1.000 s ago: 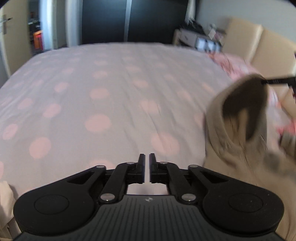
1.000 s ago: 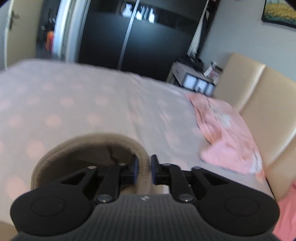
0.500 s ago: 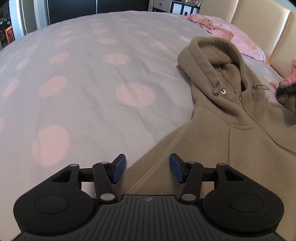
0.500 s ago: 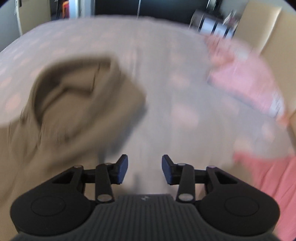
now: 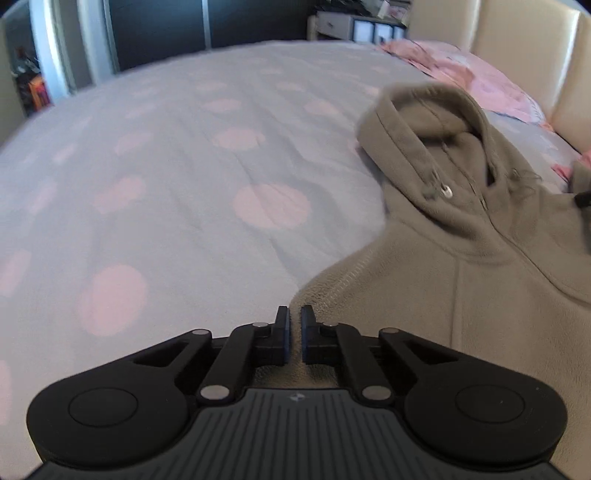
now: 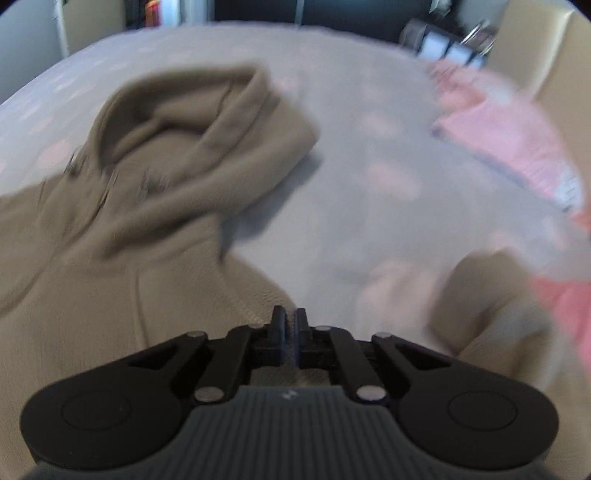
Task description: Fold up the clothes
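Fleece hoodie (image 5: 480,295) lies spread face-up on the bed (image 5: 184,184), hood away from both grippers; the left gripper (image 5: 293,334) and the right gripper (image 6: 290,336) each pinch one shoulder seam, jaws shut on fabric, so its long axis runs straight ahead between them

A wide bed (image 5: 184,177) fills most of both views, covered in a pale grey-lilac sheet printed with large soft pink dots. Along its right side stands a padded cream headboard (image 5: 517,44) in upright panels. Far beyond the bed a dark wardrobe (image 5: 159,26) with tall dark doors and a thin light strip spans the wall. At the far right a low white unit (image 5: 354,26) with small drawers carries clutter on top. At the far left a pale door frame (image 5: 62,55) opens onto a dim space with something orange (image 5: 38,94) inside. Daylight is soft and even.
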